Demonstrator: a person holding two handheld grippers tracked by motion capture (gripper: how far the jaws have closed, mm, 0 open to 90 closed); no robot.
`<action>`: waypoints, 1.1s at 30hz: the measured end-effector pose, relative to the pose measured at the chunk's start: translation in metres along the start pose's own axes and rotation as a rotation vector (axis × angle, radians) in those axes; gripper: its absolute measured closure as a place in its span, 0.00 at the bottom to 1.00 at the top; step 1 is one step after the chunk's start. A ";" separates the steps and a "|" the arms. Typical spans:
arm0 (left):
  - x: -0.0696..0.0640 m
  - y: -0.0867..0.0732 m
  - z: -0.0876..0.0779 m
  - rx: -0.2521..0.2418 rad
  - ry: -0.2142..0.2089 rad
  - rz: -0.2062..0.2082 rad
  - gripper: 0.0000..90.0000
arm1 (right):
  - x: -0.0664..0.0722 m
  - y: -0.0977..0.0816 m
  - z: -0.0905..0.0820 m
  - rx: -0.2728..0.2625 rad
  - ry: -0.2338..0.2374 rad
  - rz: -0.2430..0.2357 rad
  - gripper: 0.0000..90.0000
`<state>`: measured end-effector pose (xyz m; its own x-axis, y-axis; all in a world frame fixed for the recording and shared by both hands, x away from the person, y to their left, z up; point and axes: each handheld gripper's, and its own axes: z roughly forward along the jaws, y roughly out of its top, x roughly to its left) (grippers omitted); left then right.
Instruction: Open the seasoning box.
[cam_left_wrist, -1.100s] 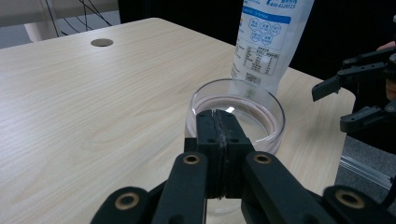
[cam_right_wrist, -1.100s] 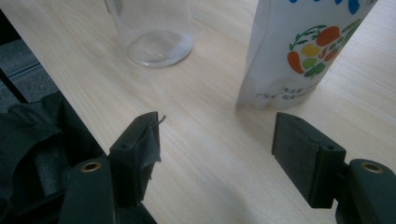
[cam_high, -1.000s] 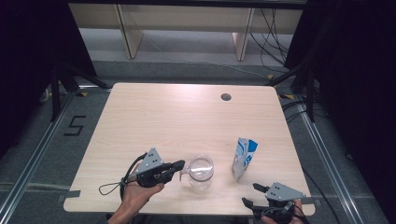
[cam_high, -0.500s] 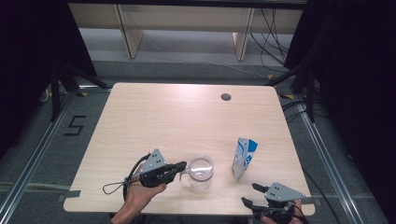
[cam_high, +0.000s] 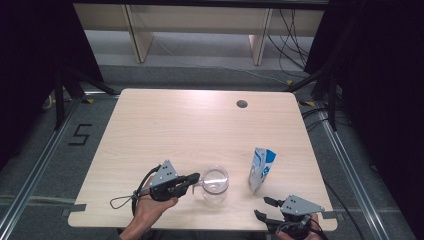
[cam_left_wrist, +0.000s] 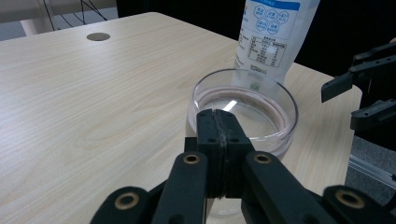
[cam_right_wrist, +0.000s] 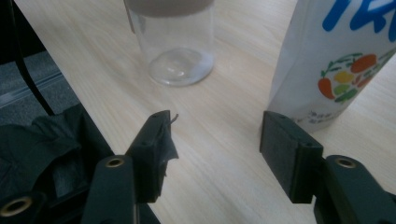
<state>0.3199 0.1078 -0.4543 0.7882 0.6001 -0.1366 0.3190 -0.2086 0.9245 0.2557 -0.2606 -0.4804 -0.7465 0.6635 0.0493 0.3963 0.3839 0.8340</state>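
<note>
**Left gripper at the glass rim, right gripper narrowing near the carton**

From the high view, I am seeing my left gripper lying low over the near part of the table, its tips reaching the rim of the clear glass. The blue-and-white carton is standing upright to the right of the glass, apart from it. My right gripper is sitting at the near right edge, below the carton, its jaws parted.

In the left gripper view, I am looking along two jaws pressed together with no gap, their tips lying at the near rim of the glass; whether they are pinching the glass wall I cannot tell. The carton is rising right behind the glass, and the right gripper is showing at the right edge.

In the right gripper view, my jaws are standing apart over bare wood, having just been closing, with nothing between them. The glass is standing ahead to the left, and the carton is just beyond the right jaw.
</note>
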 end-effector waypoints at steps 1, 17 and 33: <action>0.000 0.000 0.000 0.000 -0.001 0.003 0.98 | 0.000 0.001 0.001 -0.013 -0.002 -0.006 0.53; 0.001 -0.003 0.000 -0.019 -0.013 0.019 0.97 | 0.013 0.021 0.019 -0.074 -0.013 -0.087 0.74; 0.003 -0.005 0.000 -0.030 -0.020 0.017 0.97 | 0.016 0.040 0.043 -0.109 0.019 -0.126 0.94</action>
<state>0.3206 0.1104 -0.4596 0.8039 0.5809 -0.1278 0.2901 -0.1954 0.9368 0.2828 -0.2066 -0.4701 -0.7973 0.6015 -0.0502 0.2391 0.3910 0.8888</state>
